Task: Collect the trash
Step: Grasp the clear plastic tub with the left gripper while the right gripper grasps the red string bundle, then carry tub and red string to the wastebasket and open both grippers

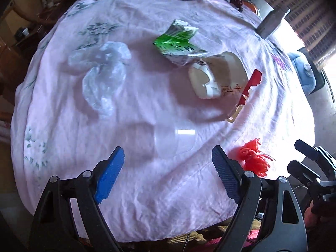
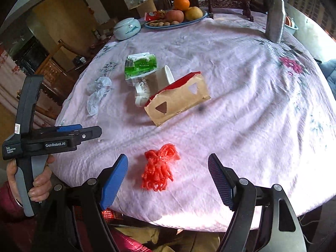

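While both grippers hang over the near edge of the table (image 2: 241, 67) with jaws spread and nothing between them, the nearest trash is the red yarn (image 2: 160, 169); it lies on the pink cloth, just ahead of the right gripper (image 2: 168, 180) and roughly centred in its gap, slightly toward the left pad; the bundle runs lengthwise away from the jaws, its tasselled end nearest them. From the left gripper (image 1: 168, 174) the yarn (image 1: 255, 159) sits off to the right, outside the right finger; so the right hand looks the better placed, and a short forward and downward reach should bracket it. Beyond the yarn, toward the table's middle, stands the brown card (image 2: 178, 101), tilted, its long axis running across the view; touching it behind are a white cup (image 2: 162, 77) on its side and a green wrapper (image 2: 140, 66); left of those, well apart from the yarn, lies a clear bag (image 2: 97, 93), nearer the left hand.
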Demonstrator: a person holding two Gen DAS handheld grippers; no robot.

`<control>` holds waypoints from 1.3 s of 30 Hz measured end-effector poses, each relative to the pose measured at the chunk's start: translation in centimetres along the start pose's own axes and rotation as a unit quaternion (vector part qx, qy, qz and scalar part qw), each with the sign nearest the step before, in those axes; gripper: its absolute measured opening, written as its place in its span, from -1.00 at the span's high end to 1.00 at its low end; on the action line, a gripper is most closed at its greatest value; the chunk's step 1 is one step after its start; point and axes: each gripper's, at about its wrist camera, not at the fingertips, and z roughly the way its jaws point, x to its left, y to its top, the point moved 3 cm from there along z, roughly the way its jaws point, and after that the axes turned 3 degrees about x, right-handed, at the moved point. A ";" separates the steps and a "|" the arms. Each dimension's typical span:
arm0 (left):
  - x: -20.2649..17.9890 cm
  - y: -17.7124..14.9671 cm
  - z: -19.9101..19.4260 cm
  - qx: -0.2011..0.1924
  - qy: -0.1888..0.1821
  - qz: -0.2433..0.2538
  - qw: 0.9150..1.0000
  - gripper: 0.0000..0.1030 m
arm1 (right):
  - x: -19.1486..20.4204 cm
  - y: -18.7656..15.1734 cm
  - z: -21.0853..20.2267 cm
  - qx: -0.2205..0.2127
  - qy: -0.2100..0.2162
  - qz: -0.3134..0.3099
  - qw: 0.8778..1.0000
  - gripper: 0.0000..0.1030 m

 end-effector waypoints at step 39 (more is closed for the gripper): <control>8.6 -0.7 -4.3 -0.046 0.033 -0.106 0.993 0.30 | 4.0 0.8 6.5 0.086 0.012 -0.051 0.995 0.54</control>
